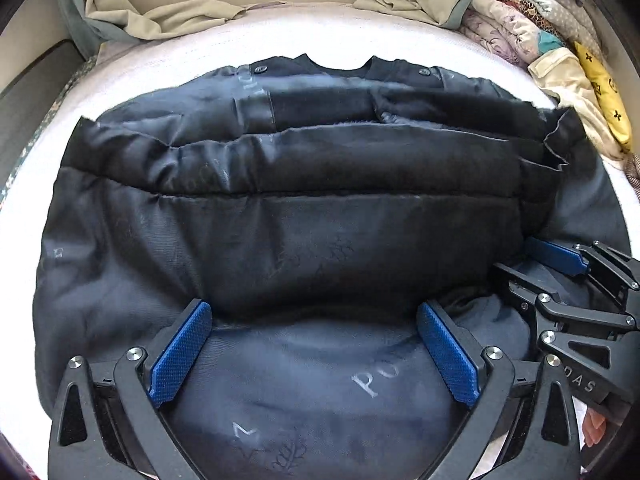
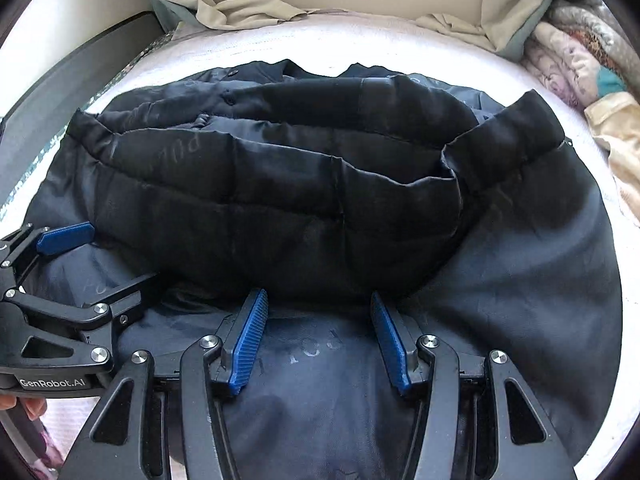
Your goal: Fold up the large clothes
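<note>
Jacket: we see the dark padded jacket (image 1: 304, 208) spread on the white bed (image 1: 328, 40), collar at the far side, its near part already doubled over toward the far side into a thick roll.
Left gripper: our left gripper (image 1: 316, 352) sits at the near edge, jaws wide apart, the blue pads (image 1: 180, 354) flanking the fold but clamping nothing that we can see.
Right gripper: our right gripper (image 2: 318, 340) is just to its right, jaws less wide but also apart, resting over the lining with no cloth pinched between them.
Why so placed: we judge both tools are set side by side at the fold line so the bulky roll can be pushed or lifted evenly.
Surroundings: a beige sheet (image 1: 180, 16) bunches at the far end, and a heap of patterned clothes (image 1: 532, 28) lies at the far right, well apart from the jacket.
</note>
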A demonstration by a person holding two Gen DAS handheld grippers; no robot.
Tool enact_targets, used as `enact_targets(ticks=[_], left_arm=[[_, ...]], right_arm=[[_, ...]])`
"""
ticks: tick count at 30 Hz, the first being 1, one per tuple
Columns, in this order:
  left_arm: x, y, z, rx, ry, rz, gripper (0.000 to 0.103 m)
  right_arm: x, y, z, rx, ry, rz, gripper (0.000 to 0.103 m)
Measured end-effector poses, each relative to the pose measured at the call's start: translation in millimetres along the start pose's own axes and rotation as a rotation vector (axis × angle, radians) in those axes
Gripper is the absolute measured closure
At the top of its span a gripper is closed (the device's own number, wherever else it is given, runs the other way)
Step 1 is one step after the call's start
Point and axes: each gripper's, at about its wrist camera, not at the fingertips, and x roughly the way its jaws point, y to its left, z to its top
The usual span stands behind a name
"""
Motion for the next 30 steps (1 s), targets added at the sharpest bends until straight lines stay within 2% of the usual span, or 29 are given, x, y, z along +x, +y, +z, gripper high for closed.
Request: enact_targets(ticks=[3,5,7,9,11,13,15,26,30], left_arm=[[-21.4,11.6,11.3,-0.016,-0.042,-0.025,0.001],[-36.9,26.2,20.7,-0.034,-0.110,-0.003,0.001],[-45.9,44.0,28.3,-0.070,-0.159,0.036,0.001],[-45.4,65.8,34.8,-0.130,-0.169,0.078,0.001],[-35.2,85.8,36.9,-0.188,-0.137,0.111,0.002],[-23.0,94.4,35.1,-0.214,-0.099,0.125,0.003],[-10.3,97.8,31.8,-0.217,-0.067,0.131,0.003],[8.9,99.7,20.8,-0.238,-0.053,0.110,0.002],[13.6,100.6,17.3,-0.236,-0.065,0.109,0.001]], right_arm=[[-17.3,-10.2,11.8,0.040,-0.009,0.051,0.052],[-36.5,-18.0,22.3,0.063,-0.071,0.085,0.052],[-55.4,-32.6,33.5,0.089,-0.159,0.057,0.053],[-61.2,-52.0,43.9,0.137,-0.192,0.008,0.056],[-56.2,-74.8,48.6,0.200,-0.177,-0.043,0.061],[-43.1,-95.6,50.3,0.255,-0.132,-0.078,0.071],[-29.1,-105.3,48.4,0.275,-0.087,-0.077,0.084],[4.0,-119.9,31.6,0.327,-0.039,-0.015,0.086],[6.3,-115.3,28.1,0.310,-0.048,-0.031,0.087]])
